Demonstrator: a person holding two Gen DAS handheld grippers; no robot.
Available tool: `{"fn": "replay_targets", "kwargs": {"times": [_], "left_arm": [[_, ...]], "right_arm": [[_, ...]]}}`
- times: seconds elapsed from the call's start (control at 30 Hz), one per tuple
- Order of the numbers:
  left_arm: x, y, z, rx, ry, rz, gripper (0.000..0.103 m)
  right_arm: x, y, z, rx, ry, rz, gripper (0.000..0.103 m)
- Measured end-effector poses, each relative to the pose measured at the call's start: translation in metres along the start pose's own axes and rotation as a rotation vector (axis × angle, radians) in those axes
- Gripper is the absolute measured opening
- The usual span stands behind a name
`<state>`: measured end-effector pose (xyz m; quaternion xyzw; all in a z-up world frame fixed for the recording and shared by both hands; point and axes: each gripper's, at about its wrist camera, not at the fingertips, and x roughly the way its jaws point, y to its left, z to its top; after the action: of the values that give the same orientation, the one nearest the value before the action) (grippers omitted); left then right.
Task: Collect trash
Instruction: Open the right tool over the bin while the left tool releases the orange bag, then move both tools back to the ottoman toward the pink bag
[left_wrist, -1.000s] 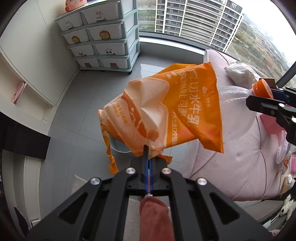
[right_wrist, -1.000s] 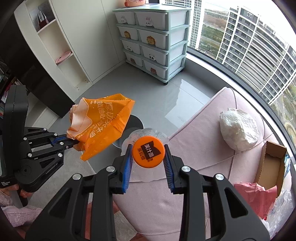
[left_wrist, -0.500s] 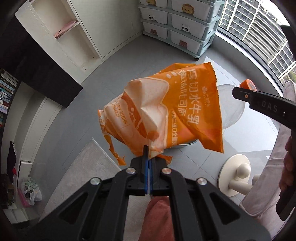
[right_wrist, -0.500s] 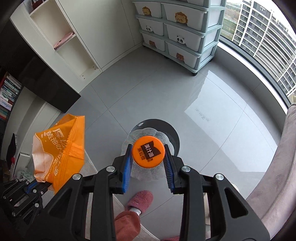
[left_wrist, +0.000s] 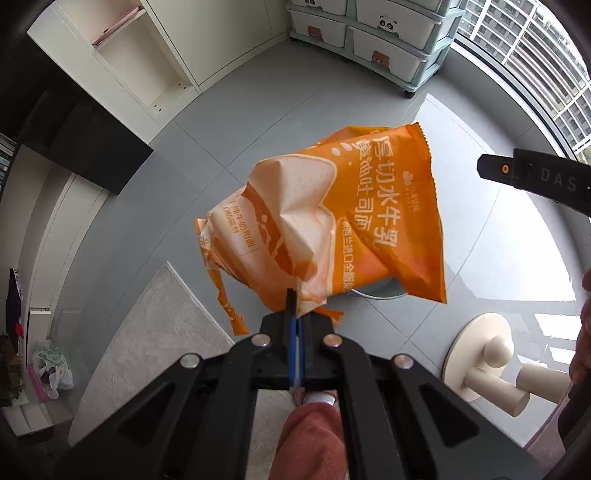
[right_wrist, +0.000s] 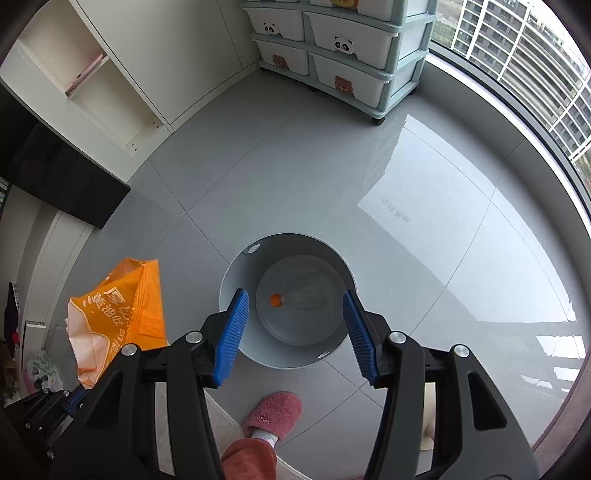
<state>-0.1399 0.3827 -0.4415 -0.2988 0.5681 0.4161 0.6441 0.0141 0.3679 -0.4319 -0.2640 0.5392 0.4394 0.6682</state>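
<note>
Landmark: round grey open-topped waste bin (right_wrist: 236, 273) on grey tiled floor. Left of bin: crumpled orange plastic bread bag (left_wrist: 332, 221), pinched by one lower corner in left gripper (left_wrist: 295, 314), jaws clamped tight on film, bag held above floor. Directly above bin: right gripper (right_wrist: 293, 314), jaws just opened, standing apart, nothing between blue ribbed pads (right_wrist: 231, 332). Inside bin, on its bottom: clear plastic bottle with orange cap (right_wrist: 301, 295), lying on its side, seen between and beyond the open pads, well apart from them. Below bin in right wrist view: pink fluffy slipper (right_wrist: 273, 413).
</note>
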Motion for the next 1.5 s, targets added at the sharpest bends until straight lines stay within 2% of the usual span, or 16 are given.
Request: {"fn": "replay_targets", "kwargs": {"times": [0.17,0.2,0.27,0.43,0.53,0.6,0.67,0.77,0.83,0.9,1.03,1.27,1.5], "left_arm": [[0.028,-0.035,0.017,0.047,-0.006,-0.032,0.002],[0.035,-0.043,0.021,0.061,-0.009,-0.033,0.007],[0.049,-0.057,0.027,0.098,-0.011,-0.036,0.008],[0.069,-0.077,0.037,0.159,0.028,-0.028,0.012],[0.057,-0.078,0.040,0.166,0.009,-0.018,0.027],[0.041,-0.077,0.041,0.163,-0.009,-0.004,0.055],[0.019,-0.076,0.041,0.164,-0.034,0.006,0.060],[-0.022,-0.078,0.038,0.175,-0.047,0.000,0.061],[-0.052,-0.082,0.036,0.192,-0.060,-0.003,0.061],[-0.087,-0.088,0.031,0.226,-0.085,0.000,0.061],[-0.156,-0.107,0.018,0.294,-0.139,-0.017,0.068],[-0.251,-0.169,-0.029,0.460,-0.198,-0.097,0.068],[-0.307,-0.242,-0.077,0.609,-0.238,-0.176,0.068]], "right_arm": [[-0.023,-0.016,-0.002,0.016,-0.028,-0.009,0.051],[-0.028,-0.019,-0.003,0.017,-0.035,-0.013,0.051],[-0.035,-0.025,-0.003,0.022,-0.045,-0.016,0.051],[-0.047,-0.037,-0.007,0.038,-0.060,-0.037,0.052],[-0.053,-0.047,-0.012,0.063,-0.062,-0.045,0.053],[-0.056,-0.053,-0.016,0.082,-0.063,-0.051,0.054],[-0.065,-0.057,-0.021,0.095,-0.065,-0.063,0.054],[-0.085,-0.060,-0.030,0.115,-0.064,-0.060,0.055],[-0.106,-0.062,-0.038,0.134,-0.066,-0.053,0.059],[-0.133,-0.064,-0.048,0.146,-0.082,-0.067,0.068],[-0.195,-0.077,-0.075,0.190,-0.119,-0.110,0.073],[-0.299,-0.132,-0.135,0.322,-0.174,-0.219,0.078],[-0.369,-0.199,-0.194,0.470,-0.220,-0.312,0.078]]}}
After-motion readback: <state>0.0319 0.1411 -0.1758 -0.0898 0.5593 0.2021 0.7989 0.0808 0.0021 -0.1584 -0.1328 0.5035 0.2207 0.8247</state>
